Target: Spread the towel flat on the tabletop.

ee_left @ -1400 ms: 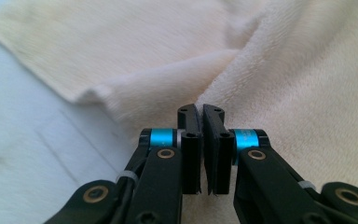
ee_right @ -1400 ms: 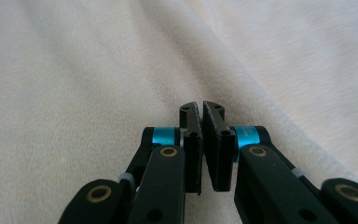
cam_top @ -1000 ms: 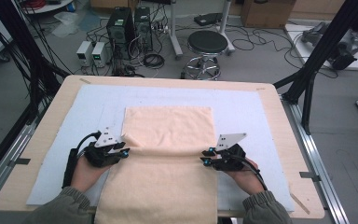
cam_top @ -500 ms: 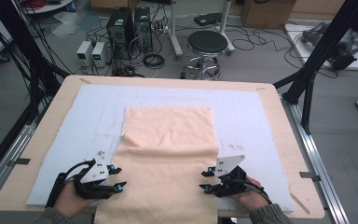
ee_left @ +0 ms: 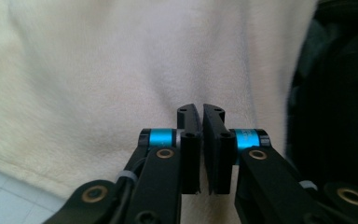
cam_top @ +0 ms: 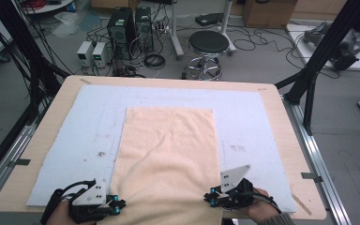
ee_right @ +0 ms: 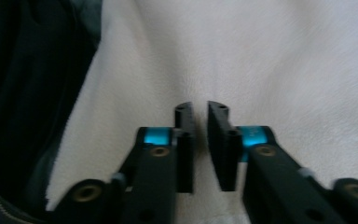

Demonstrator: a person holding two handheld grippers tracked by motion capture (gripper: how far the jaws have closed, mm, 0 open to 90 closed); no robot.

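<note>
Cloth (cam_top: 168,154) spreads ahead of both grippers, left gripper (cam_top: 117,205) and right gripper (cam_top: 209,197), whose jaws have just been closing, nearly together at its near corners.

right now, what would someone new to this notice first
A large peach-coloured towel lies flat down the middle of the pale blue mat on the wooden table, its near end running off the front edge. At that near end, the left gripper and the right gripper sit at the towel's two sides, jaws nearly together.

A black stool (cam_top: 208,43) and computer towers (cam_top: 130,24) stand beyond the table (cam_top: 281,122).
</note>
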